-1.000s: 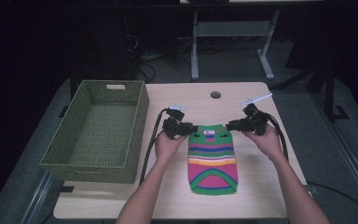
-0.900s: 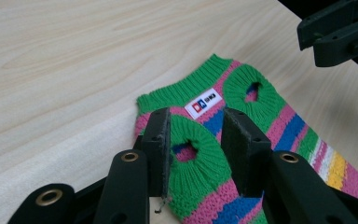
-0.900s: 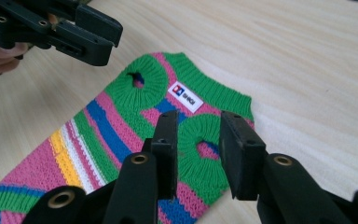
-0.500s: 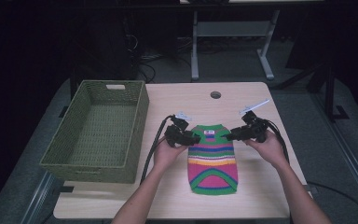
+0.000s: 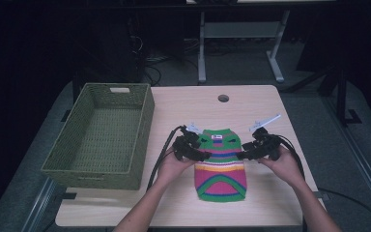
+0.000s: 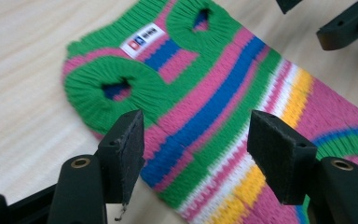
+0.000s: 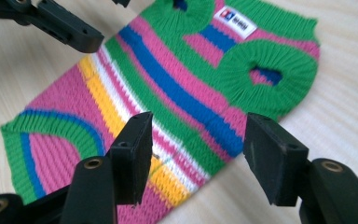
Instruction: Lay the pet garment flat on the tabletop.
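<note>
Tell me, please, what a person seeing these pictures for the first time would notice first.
The brightly striped knitted sweater lies flat on the near half of the table. The left gripper and the right gripper, both open, flank its upper part from either side. A green woven basket, empty, stands at the table's left edge.

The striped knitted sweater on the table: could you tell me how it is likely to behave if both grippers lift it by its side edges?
The striped knitted sweater is soft ribbed knit lying flat, so it will probably sag between the left gripper and right gripper. It looks light and thin. The coarse yarn should grip well in the pads, hardly slipping.
</note>
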